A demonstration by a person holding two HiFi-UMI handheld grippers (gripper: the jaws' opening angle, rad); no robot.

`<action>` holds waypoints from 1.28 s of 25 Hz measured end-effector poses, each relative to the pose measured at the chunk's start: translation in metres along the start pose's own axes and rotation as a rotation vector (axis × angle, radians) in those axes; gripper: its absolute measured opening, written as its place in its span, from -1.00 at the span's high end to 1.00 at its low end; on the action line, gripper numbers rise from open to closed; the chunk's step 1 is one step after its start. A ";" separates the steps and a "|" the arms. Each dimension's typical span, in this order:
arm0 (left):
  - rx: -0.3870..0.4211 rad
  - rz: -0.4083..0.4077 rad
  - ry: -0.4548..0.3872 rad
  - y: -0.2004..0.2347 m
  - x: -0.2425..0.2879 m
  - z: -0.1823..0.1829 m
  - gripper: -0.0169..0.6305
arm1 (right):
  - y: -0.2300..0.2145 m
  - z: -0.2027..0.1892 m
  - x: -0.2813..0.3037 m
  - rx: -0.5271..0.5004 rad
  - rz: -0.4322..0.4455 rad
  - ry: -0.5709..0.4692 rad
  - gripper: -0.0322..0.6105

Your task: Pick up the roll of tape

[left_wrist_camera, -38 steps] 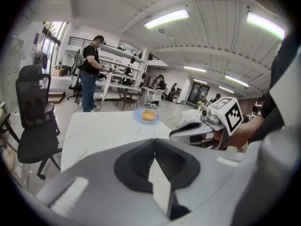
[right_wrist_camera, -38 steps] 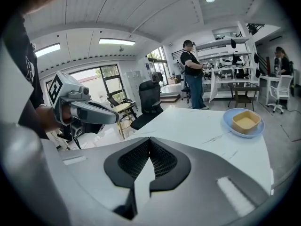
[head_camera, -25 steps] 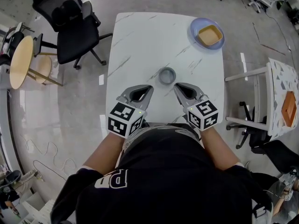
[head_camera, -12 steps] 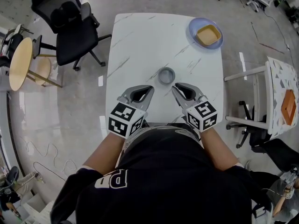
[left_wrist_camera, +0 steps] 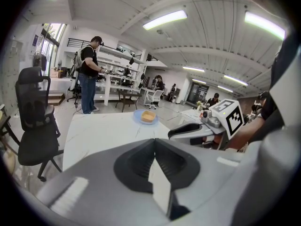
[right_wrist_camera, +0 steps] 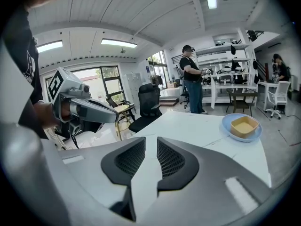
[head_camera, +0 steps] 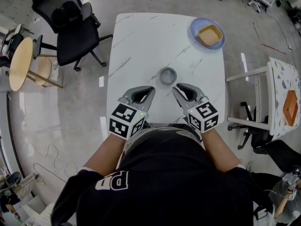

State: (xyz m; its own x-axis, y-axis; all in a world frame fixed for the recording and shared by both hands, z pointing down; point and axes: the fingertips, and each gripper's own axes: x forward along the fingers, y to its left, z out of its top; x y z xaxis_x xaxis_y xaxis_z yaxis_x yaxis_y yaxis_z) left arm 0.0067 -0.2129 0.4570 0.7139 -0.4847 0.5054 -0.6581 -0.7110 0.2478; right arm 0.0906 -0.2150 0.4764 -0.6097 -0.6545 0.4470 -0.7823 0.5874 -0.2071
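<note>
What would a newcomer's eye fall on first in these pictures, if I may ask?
The grey roll of tape sits alone in the middle of the white marble table, with the left hand-held gripper and the right hand-held gripper just short of it, neither touching it. At the far right corner, a blue plate holds a tan square dish.

White table (head_camera: pixel 141 36), blue plate (head_camera: pixel 194 32) holding tan dish (head_camera: pixel 210 35), black office chair (head_camera: pixel 70 22)
</note>
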 end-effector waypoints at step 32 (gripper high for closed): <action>-0.042 0.045 -0.001 0.018 -0.018 -0.018 0.77 | -0.017 -0.075 0.068 -0.424 0.032 0.420 0.70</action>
State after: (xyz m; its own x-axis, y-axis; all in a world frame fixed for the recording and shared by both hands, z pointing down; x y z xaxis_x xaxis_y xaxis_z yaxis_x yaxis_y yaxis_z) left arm -0.0220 -0.2075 0.4676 0.6835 -0.5162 0.5161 -0.6991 -0.6665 0.2591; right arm 0.0721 -0.2338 0.5752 -0.4622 -0.4402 0.7698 -0.5926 0.7991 0.1011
